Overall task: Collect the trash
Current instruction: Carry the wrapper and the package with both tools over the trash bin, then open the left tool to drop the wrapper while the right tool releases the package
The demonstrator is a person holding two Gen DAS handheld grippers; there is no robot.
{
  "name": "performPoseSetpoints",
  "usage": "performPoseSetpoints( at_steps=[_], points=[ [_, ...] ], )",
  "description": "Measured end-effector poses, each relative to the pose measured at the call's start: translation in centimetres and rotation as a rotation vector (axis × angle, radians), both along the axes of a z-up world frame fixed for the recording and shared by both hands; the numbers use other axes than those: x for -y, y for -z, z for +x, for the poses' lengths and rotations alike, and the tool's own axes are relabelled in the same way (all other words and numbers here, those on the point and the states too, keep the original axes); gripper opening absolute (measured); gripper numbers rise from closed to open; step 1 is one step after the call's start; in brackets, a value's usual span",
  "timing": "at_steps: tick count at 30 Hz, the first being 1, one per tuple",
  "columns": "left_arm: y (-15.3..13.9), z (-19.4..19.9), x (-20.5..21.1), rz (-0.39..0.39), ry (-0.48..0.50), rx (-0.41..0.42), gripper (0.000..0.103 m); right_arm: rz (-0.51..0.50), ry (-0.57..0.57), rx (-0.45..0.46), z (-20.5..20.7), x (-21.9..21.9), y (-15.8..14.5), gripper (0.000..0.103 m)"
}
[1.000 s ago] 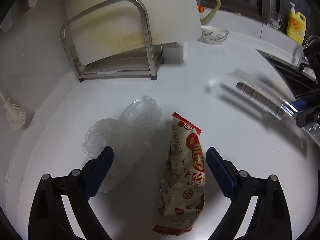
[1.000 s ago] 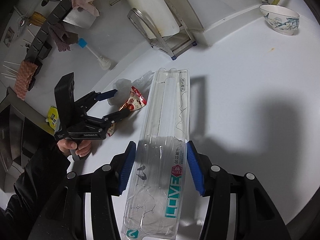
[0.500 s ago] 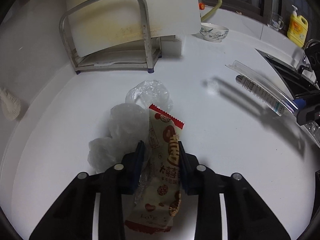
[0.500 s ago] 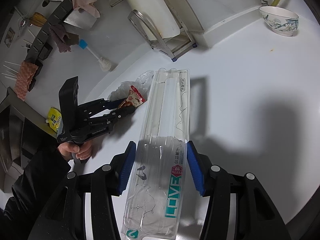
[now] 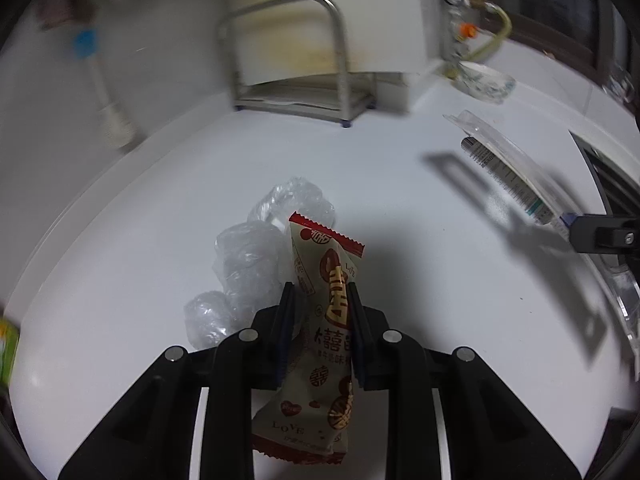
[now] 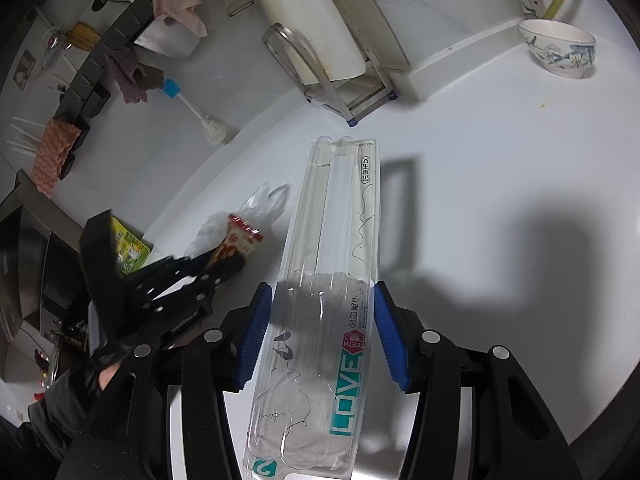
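Note:
My left gripper (image 5: 320, 300) is shut on a beige and red snack wrapper (image 5: 320, 344) and holds it above the white counter (image 5: 440, 300). Crumpled clear plastic (image 5: 248, 268) bunches against the wrapper's left side. My right gripper (image 6: 322, 308) is shut on a long clear toothbrush package (image 6: 332, 280) and holds it over the counter. That package shows at the right of the left wrist view (image 5: 504, 168). The left gripper with the wrapper (image 6: 240, 242) shows at the left of the right wrist view.
A metal rack (image 5: 304, 60) holding a white cutting board stands at the back by the wall. A patterned bowl (image 6: 560, 48) sits at the back right. A white brush with a blue handle (image 6: 200, 112) leans on the wall. A green packet (image 6: 128, 250) lies left.
My left gripper closed on the snack wrapper, catching the clear plastic beside it, and lifted it off the counter. The right gripper kept holding the toothbrush package still.

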State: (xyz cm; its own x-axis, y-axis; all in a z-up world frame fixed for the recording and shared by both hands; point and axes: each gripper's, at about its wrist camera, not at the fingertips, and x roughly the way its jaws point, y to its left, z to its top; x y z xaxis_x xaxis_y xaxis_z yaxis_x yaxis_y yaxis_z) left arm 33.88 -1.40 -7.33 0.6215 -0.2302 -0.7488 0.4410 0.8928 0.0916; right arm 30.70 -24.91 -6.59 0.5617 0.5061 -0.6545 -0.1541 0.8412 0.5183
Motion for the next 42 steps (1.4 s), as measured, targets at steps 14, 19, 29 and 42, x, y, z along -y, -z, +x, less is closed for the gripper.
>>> performPoseSetpoints(
  at_steps=[14,19,29,42],
  points=[
    [-5.8,-15.1,-4.3,-0.018,-0.266,0.072,0.024,-0.012,0.009,0.062,-8.8,-0.6,-3.1,0.050],
    [-6.8,-20.7,-4.0,-0.026,-0.264,0.092,0.024,0.007,0.042,0.086,-14.4,-0.5,-4.4,0.050],
    [-7.7,-30.3,-2.9,-0.076,-0.286,0.114,0.024,-0.062,0.116,0.118,-26.3,-0.3,-4.9,0.050],
    [-4.4,-38.4,-0.4,-0.149,-0.199,0.003,0.025,-0.154,0.067,0.016,-36.3,-2.0,-1.0,0.050]
  ],
)
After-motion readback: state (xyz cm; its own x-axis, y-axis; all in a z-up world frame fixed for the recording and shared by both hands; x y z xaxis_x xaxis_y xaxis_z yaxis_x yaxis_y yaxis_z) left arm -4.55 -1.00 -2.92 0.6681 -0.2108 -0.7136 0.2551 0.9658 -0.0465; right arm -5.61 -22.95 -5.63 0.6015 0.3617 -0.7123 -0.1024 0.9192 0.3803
